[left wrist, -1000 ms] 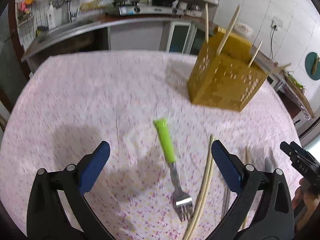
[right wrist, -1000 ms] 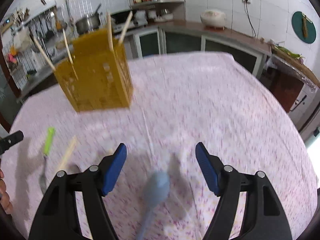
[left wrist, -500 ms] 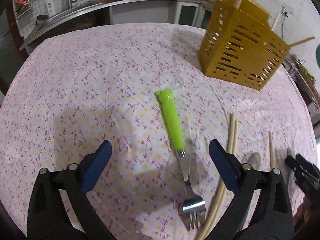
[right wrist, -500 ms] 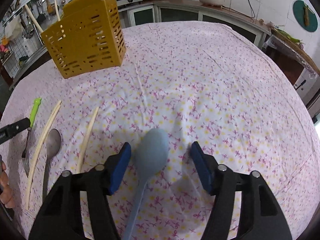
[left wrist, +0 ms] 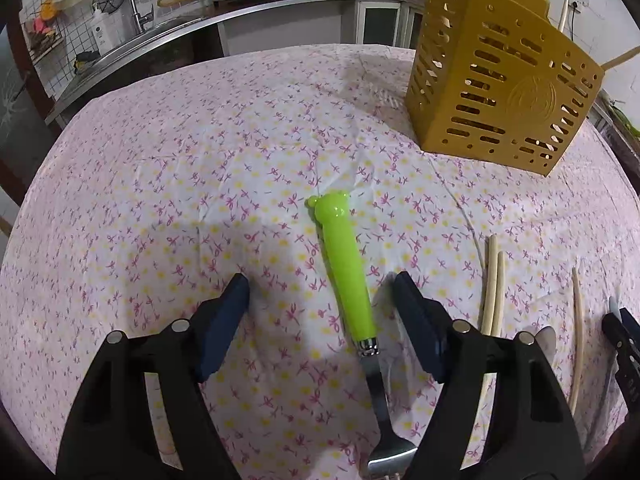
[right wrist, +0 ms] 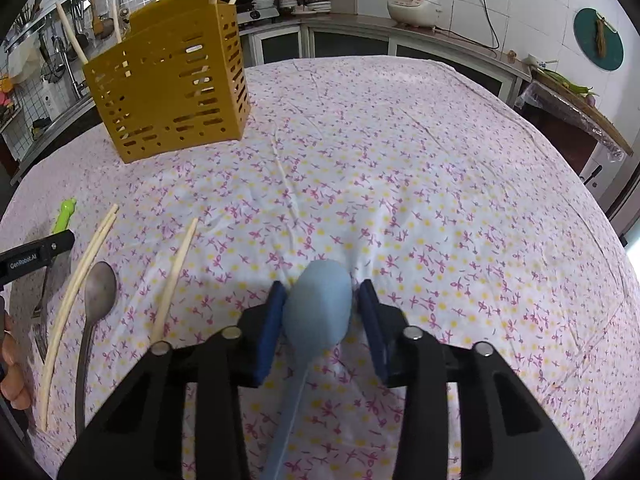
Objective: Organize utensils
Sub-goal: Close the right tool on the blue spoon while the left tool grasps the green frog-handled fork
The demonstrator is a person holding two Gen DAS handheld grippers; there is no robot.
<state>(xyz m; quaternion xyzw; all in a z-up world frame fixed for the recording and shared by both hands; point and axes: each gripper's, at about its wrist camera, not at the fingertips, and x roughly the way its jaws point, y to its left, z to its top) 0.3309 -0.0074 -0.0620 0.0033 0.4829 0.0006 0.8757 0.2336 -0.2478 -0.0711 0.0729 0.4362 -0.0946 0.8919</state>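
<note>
Landmark: the yellow slotted holder (right wrist: 168, 76), standing upright at the far side of the flowered tablecloth (right wrist: 400, 168), some chopsticks already in it. All positions below are given from it.

Left gripper (left wrist: 322, 284): jaws spread wide, low over the cloth, nearer the camera than the holder and to its left. The green-handled fork (left wrist: 346, 264) lies between the jaws, handle end toward the holder, tines toward the camera. The handle sits closer to the right-hand pad (left wrist: 416, 320) than the left, neither touching.

Next over, near side of the holder: a pair of loose chopsticks (right wrist: 80, 280) lying together, a metal spoon (right wrist: 98, 292) just beside them, then a single chopstick (right wrist: 176, 276) a little apart.

Right gripper (right wrist: 320, 292): narrowed around the bowl of the blue spoon (right wrist: 318, 312), well in front of the holder and to its right. Pads are at or nearly at the bowl's sides (contact cannot be confirmed; the spoon seems to rest on the cloth).

Judged step: twin pickups, fork and blue spoon, bound for the holder.

Doing it well:
- Left: centre on the green handle before closing, so it does not skid off sideways.
- Right: the bowl is rounded and may squirt out; close slowly, or shift back to the handle.
- Lift straight; keep clear of the loose chopsticks.
</note>
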